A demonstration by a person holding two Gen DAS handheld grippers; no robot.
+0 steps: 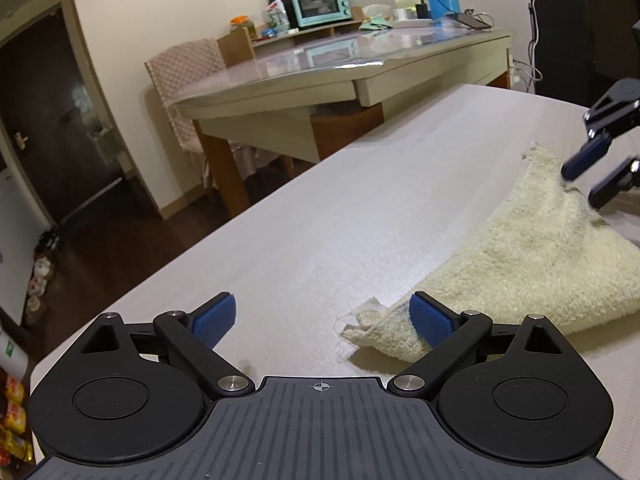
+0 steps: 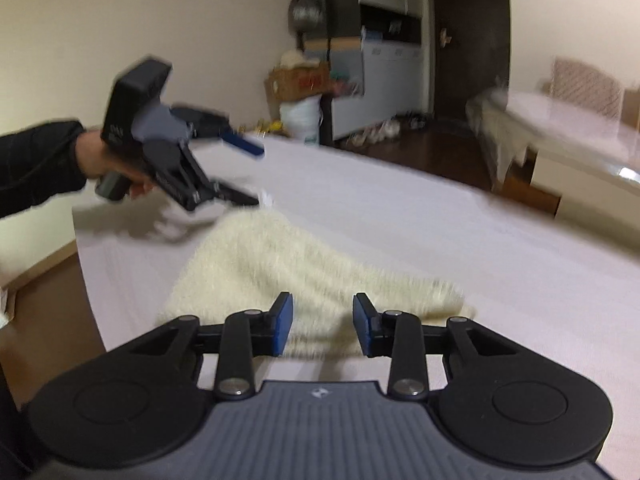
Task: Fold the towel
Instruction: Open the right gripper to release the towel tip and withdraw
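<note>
A cream fluffy towel (image 1: 520, 256) lies folded on the white table (image 1: 320, 220); its near corner with a fabric tag lies by my left gripper's right finger. My left gripper (image 1: 324, 320) is wide open and empty, just above the table at that corner. My right gripper (image 2: 322, 324) is open, its fingers over the towel's near edge (image 2: 288, 264). The right gripper also shows in the left wrist view (image 1: 588, 178), open at the towel's far edge. The left gripper shows in the right wrist view (image 2: 252, 172), open at the far corner.
A second table (image 1: 340, 76) with a mint toaster oven (image 1: 318, 0), a blue bottle and clutter stands behind. A chair with a checked cover (image 1: 188, 80) is beside it. The white table's left edge drops to dark floor (image 1: 120, 240). Boxes and a bag (image 2: 304, 96) stand by the far wall.
</note>
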